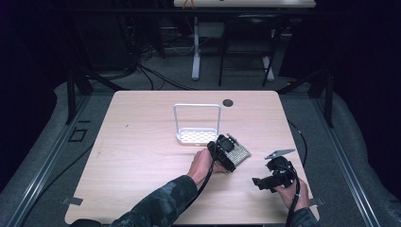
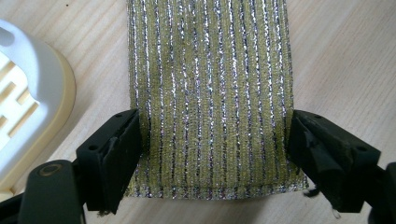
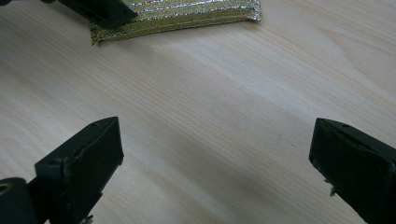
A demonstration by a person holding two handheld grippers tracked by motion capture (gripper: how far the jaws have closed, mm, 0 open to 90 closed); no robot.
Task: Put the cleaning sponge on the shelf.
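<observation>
Soft, light and squashy by its look, the scouring sponge (image 2: 210,98) sits clamped edge-to-edge in the left gripper (image 2: 215,154), while the right gripper (image 3: 215,168) gapes empty.
</observation>
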